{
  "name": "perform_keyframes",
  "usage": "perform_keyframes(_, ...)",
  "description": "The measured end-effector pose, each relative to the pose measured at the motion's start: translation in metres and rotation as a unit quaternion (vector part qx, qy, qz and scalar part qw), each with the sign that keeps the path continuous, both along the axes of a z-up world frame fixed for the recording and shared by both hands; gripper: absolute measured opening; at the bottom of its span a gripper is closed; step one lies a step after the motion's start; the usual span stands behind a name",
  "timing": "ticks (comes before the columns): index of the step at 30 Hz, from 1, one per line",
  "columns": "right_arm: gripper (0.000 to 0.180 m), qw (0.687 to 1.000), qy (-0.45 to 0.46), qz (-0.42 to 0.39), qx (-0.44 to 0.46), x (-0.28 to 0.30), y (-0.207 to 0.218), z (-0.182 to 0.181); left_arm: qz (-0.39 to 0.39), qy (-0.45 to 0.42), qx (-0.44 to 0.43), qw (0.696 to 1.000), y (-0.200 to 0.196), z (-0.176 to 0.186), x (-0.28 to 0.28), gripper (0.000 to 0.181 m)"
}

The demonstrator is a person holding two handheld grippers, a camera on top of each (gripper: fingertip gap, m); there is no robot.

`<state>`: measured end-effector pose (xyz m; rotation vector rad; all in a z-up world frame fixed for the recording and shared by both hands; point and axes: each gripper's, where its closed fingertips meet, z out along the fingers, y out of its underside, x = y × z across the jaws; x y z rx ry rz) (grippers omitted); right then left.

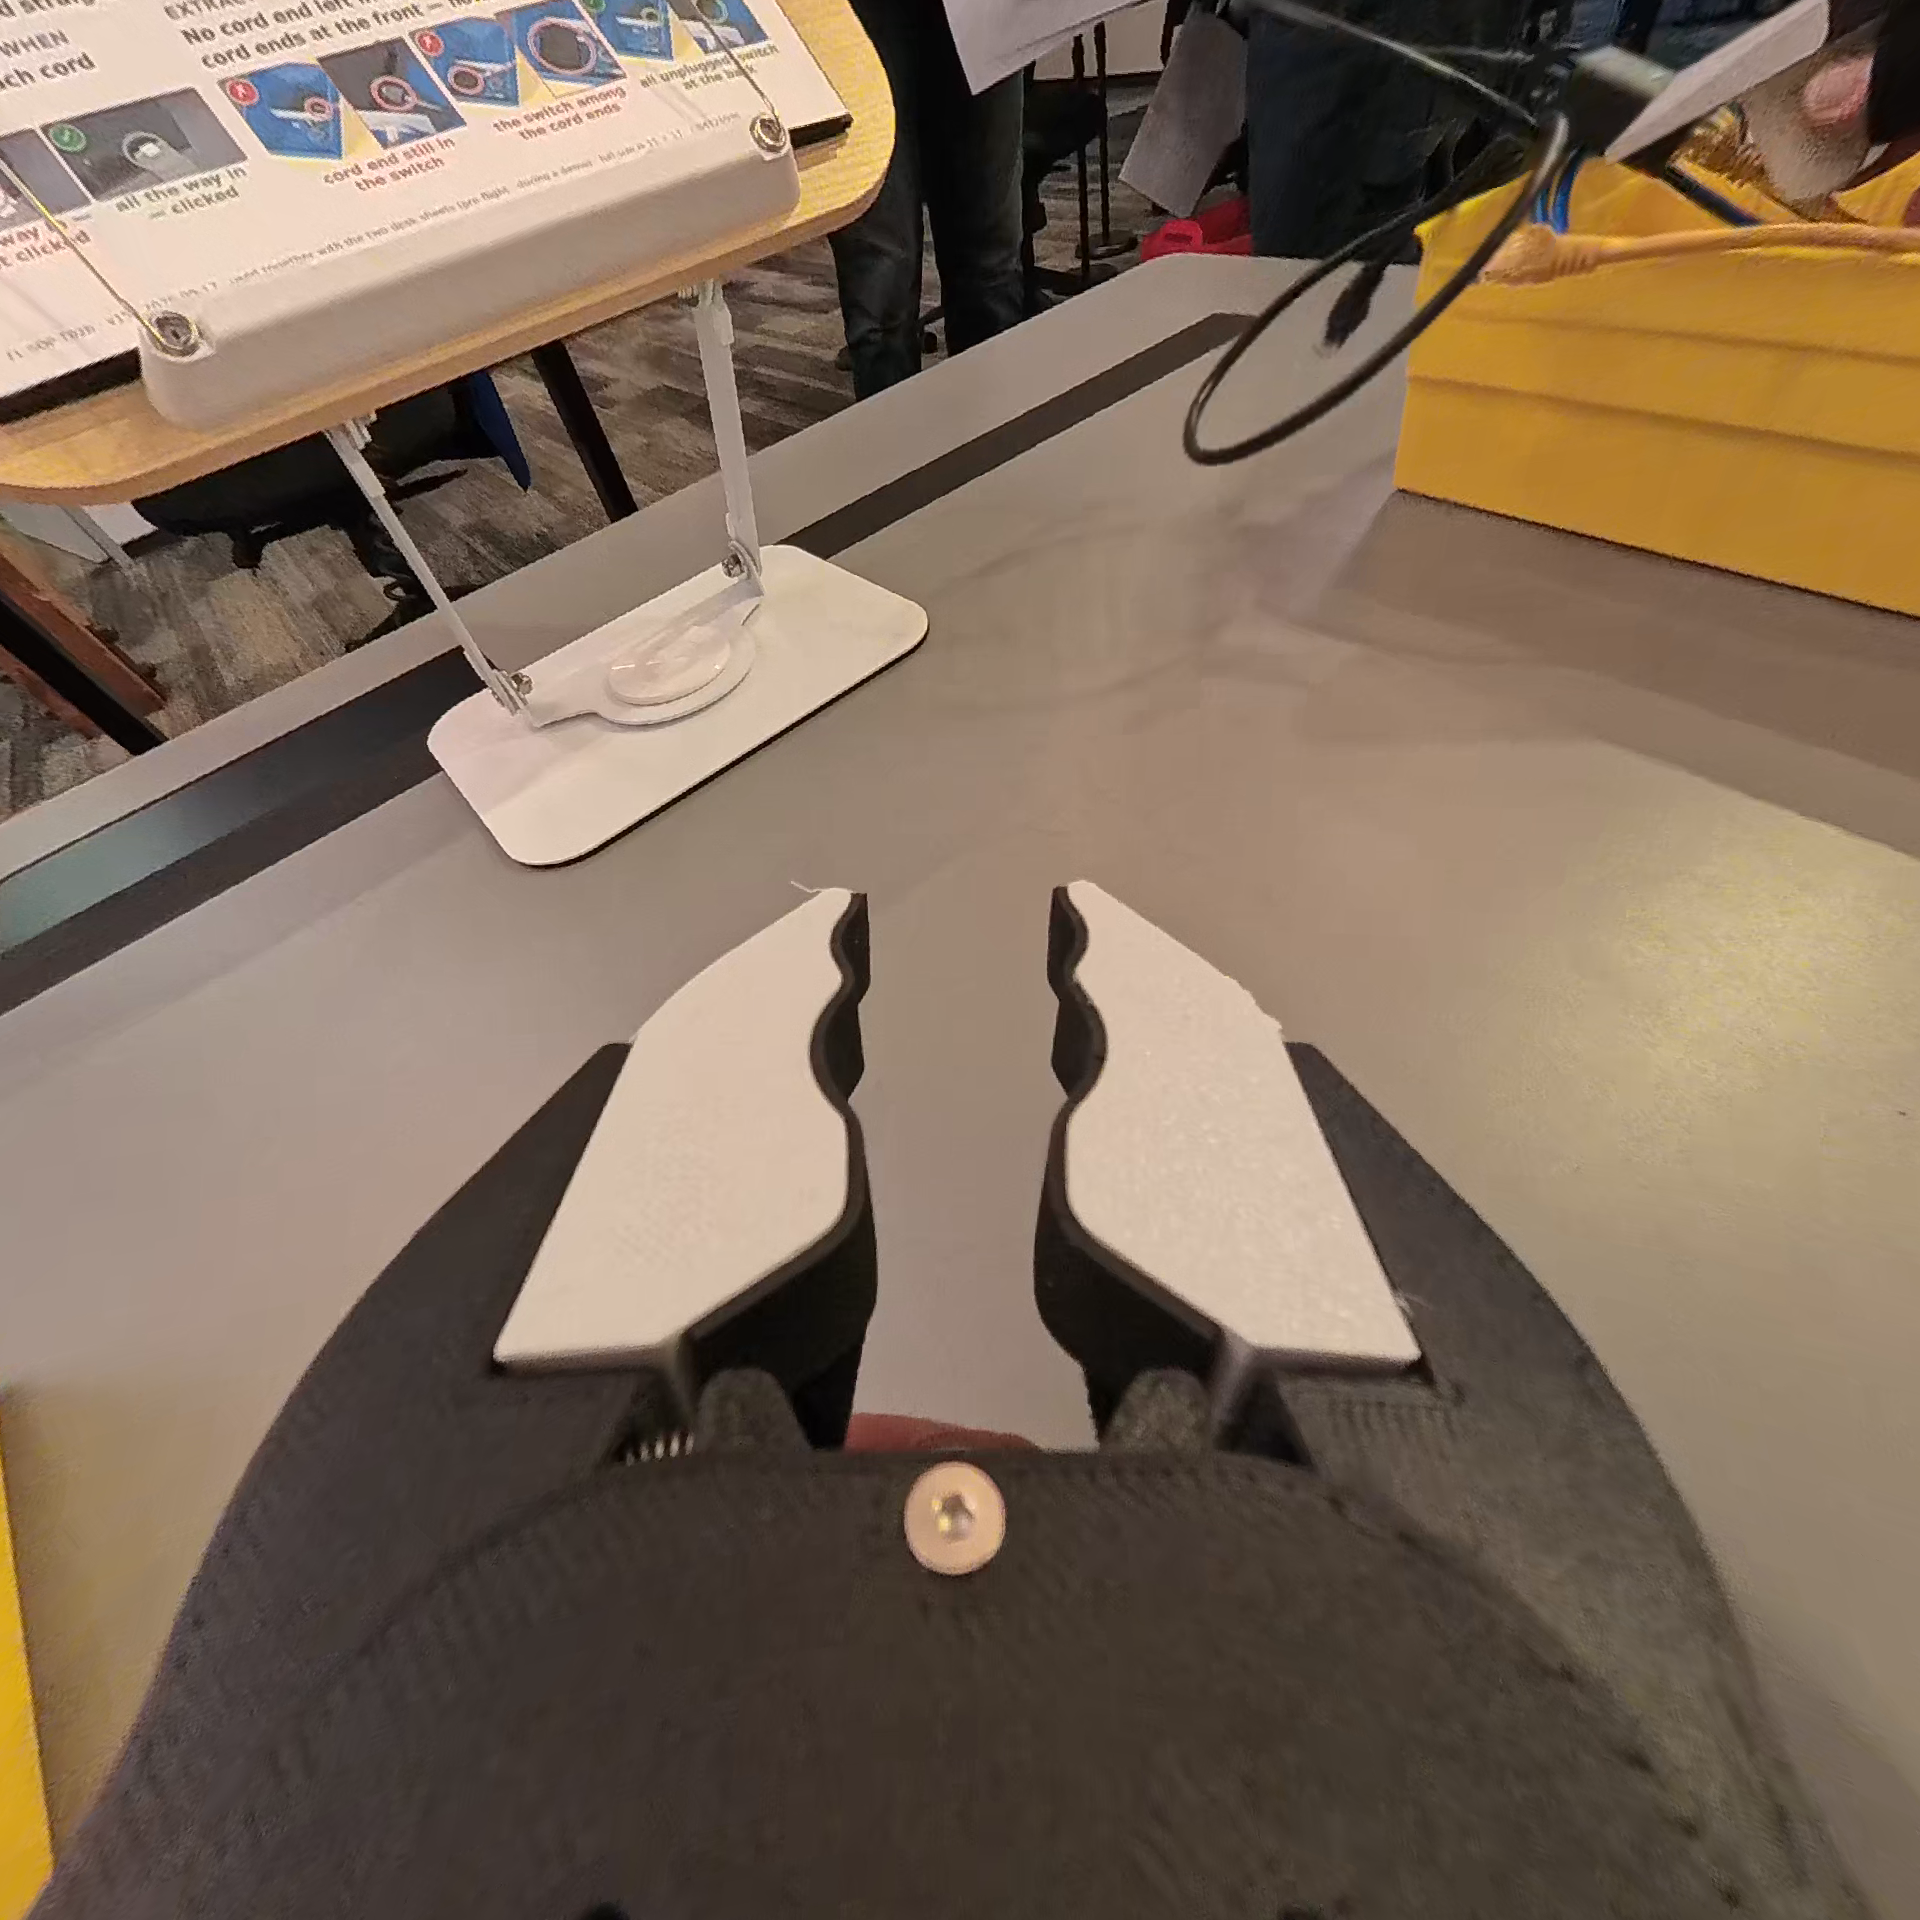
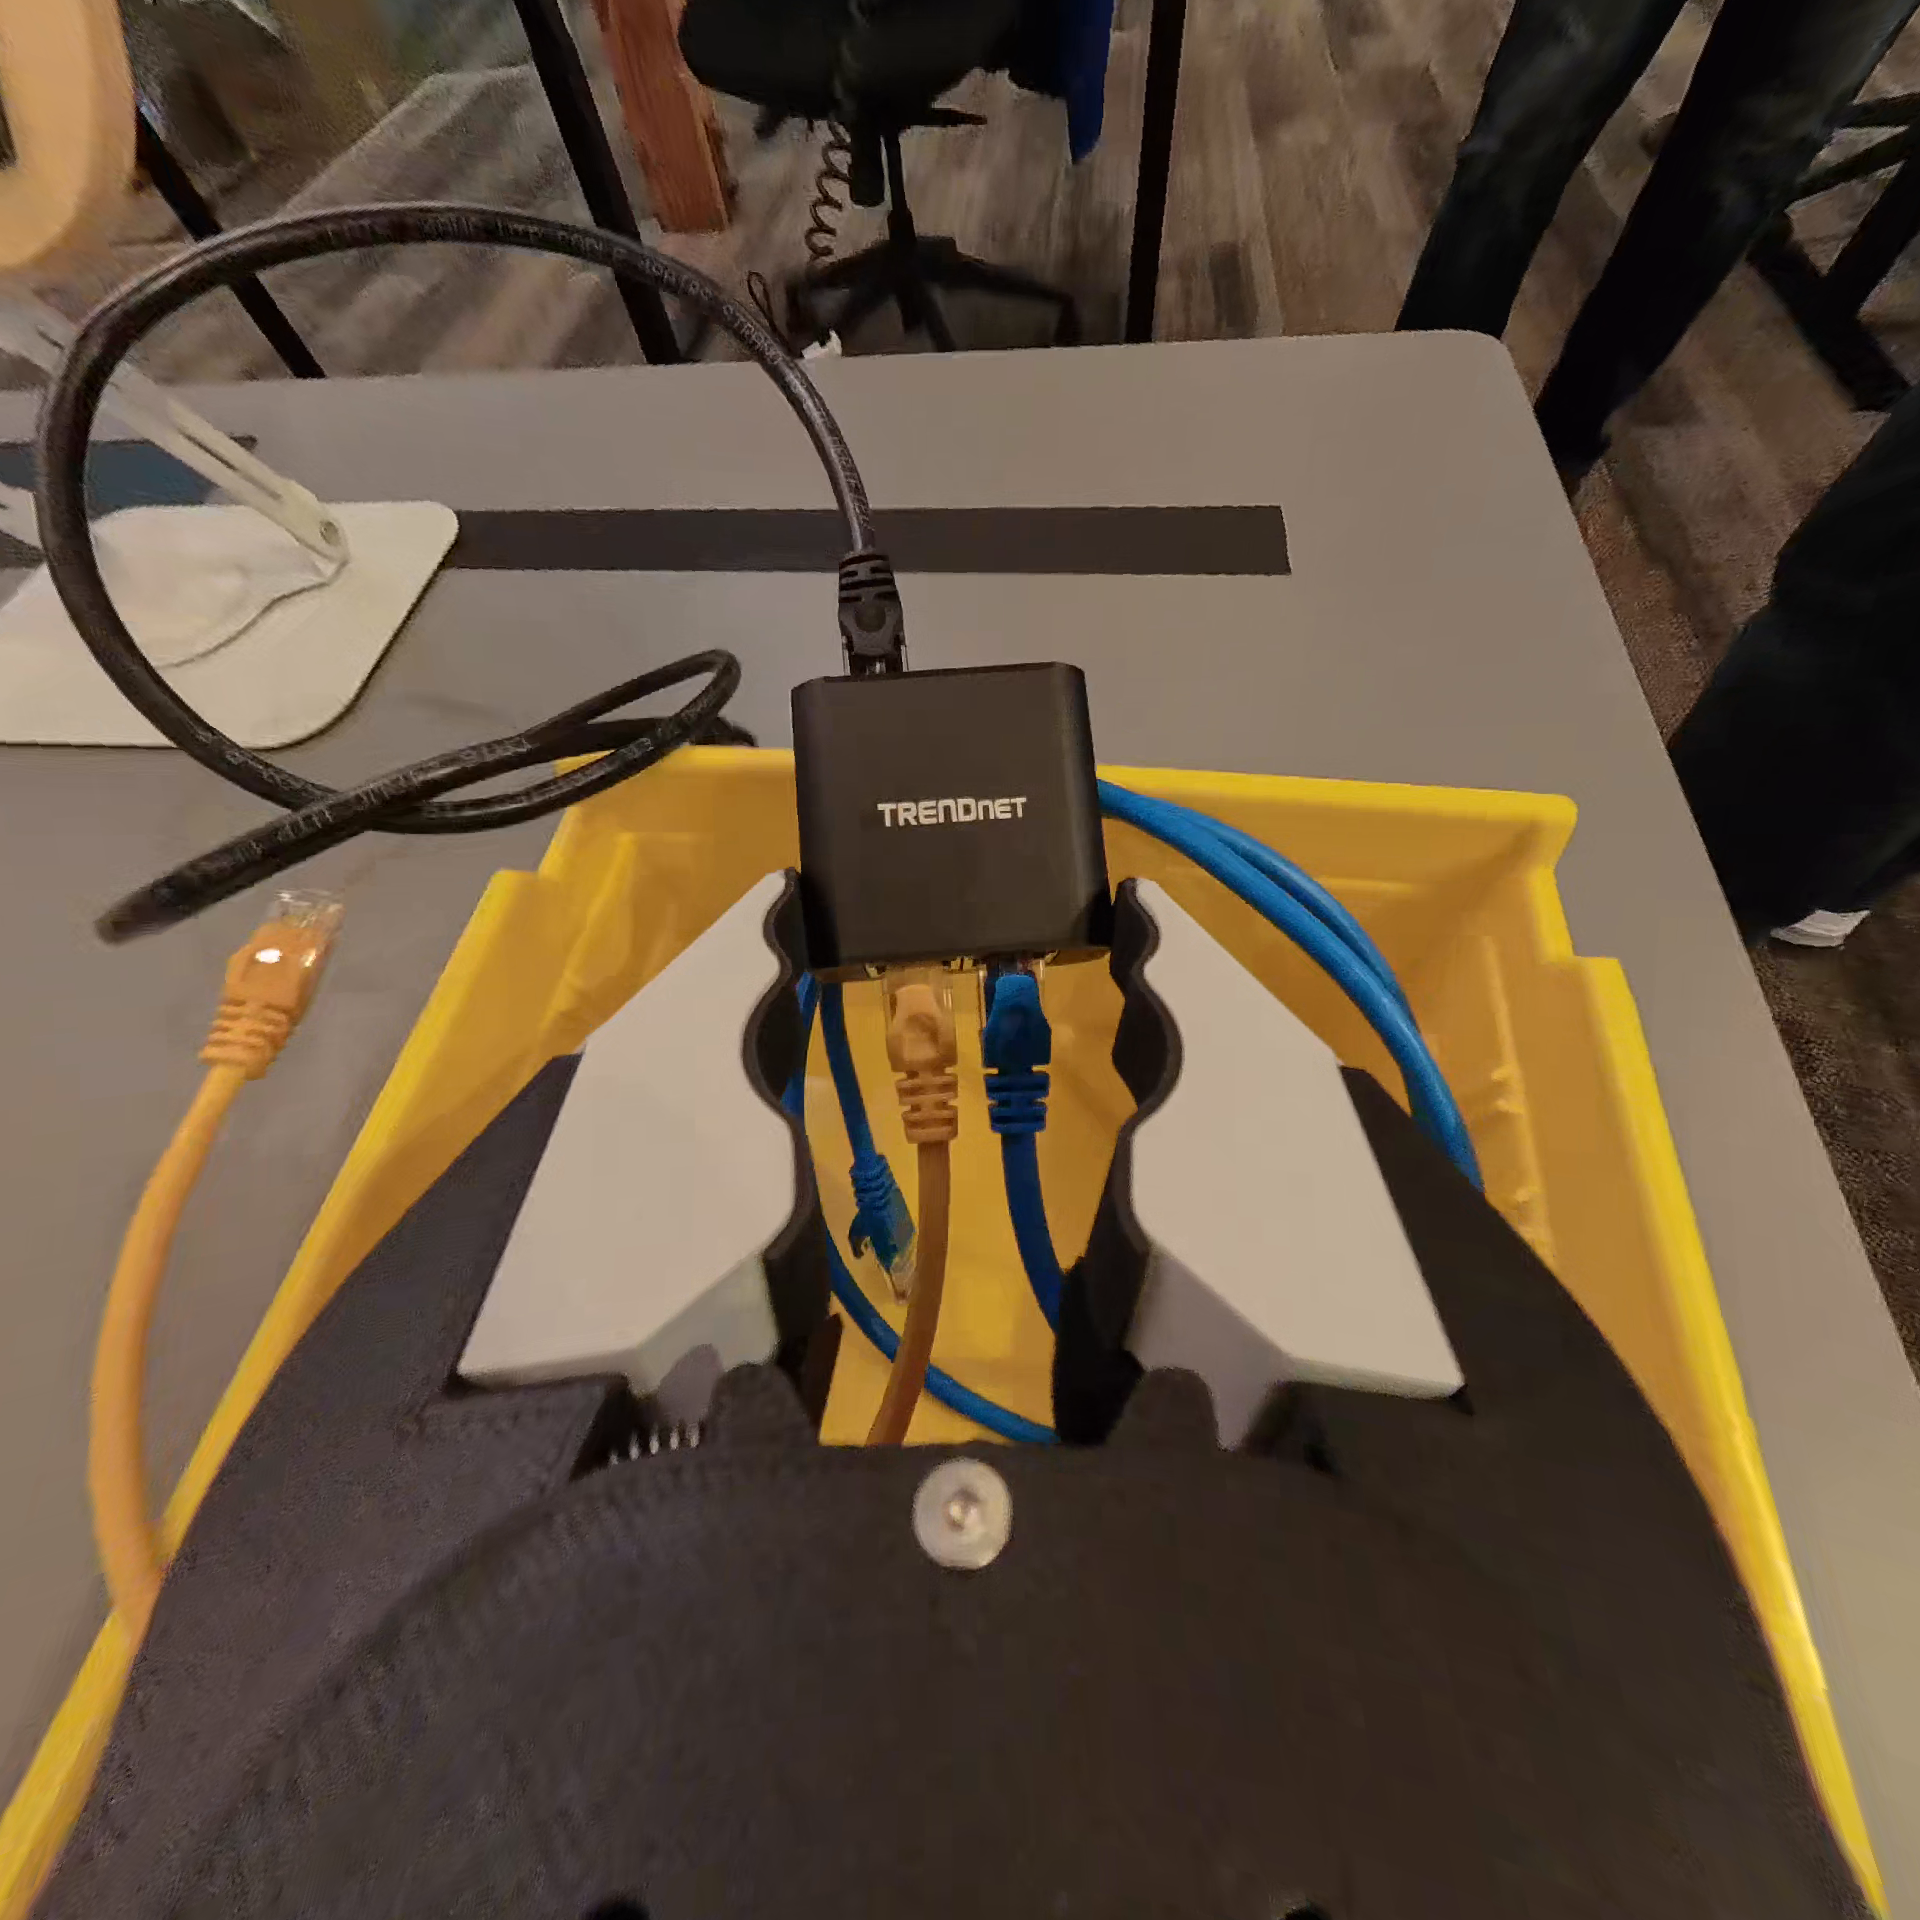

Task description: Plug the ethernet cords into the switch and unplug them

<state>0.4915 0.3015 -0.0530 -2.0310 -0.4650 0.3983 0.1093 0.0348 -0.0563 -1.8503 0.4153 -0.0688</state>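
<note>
Fingers of the right gripper [image 2: 956, 920] clamped the small black box-shaped switch [image 2: 948, 810] by its two sides, holding it lifted above the yellow plastic bin [image 2: 1538, 997]. Its port face pointed back toward the camera, so the switch's long axis ran along the fingers. In those near ports sat an orange ethernet cord [image 2: 920, 1060] and a blue ethernet cord [image 2: 1016, 1049], side by side, their leads dropping into the bin. A second blue plug [image 2: 878, 1216] hung loose below, unplugged. On the far face a black ethernet cord [image 2: 868, 597] was seated, looping away leftward over the grey table [image 2: 1351, 644]. The orange cord's other end, a free plug [image 2: 275, 961], lay on the table just left of the bin.

The left gripper [image 1: 956, 904] was released and held nothing, hovering over bare table with the white stand base [image 1: 675, 707] beyond it. From there, the switch and bin lay up and to the right. Probably the empty left gripper had to do the pulling, reaching toward the near ports while the right one steadied the switch; each plug should come out straight along its axis.
</note>
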Motion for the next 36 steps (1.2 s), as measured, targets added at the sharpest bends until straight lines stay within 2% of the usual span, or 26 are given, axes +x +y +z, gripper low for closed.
perform_keyframes(10, 0.059, 0.992, -0.119, 0.022, -0.036, 0.003, -0.007, -0.027, -0.004, 0.006, -0.004, 1.000, 0.000, -0.004, 0.003, 0.033)
perform_keyframes(16, 0.058, 0.963, -0.234, 0.061, -0.121, 0.005, -0.011, -0.058, -0.007, 0.010, -0.005, 1.000, -0.002, -0.005, 0.005, 0.033)
perform_keyframes(20, 0.059, 0.929, -0.293, 0.098, -0.203, 0.007, -0.021, -0.083, -0.008, 0.014, -0.006, 1.000, -0.002, -0.005, 0.006, 0.033)
perform_keyframes(24, 0.059, 0.893, -0.341, 0.131, -0.262, 0.009, -0.025, -0.090, -0.008, 0.017, -0.004, 1.000, -0.003, -0.004, 0.006, 0.033)
perform_keyframes(29, 0.059, 0.809, -0.461, 0.202, -0.304, 0.008, -0.035, -0.098, -0.009, 0.023, -0.001, 1.000, -0.004, -0.003, 0.005, 0.033)
perform_keyframes(30, 0.060, 0.802, -0.465, 0.205, -0.314, 0.008, -0.036, -0.098, -0.009, 0.022, 0.000, 1.000, -0.005, -0.002, 0.005, 0.033)
perform_keyframes(33, 0.059, 0.805, -0.441, 0.215, -0.334, 0.007, -0.039, -0.094, -0.011, 0.019, 0.004, 1.000, -0.007, 0.002, 0.004, 0.034)
perform_keyframes(36, 0.061, 0.822, -0.420, 0.217, -0.319, 0.006, -0.042, -0.082, -0.012, 0.020, 0.005, 1.000, -0.008, 0.003, 0.002, 0.035)
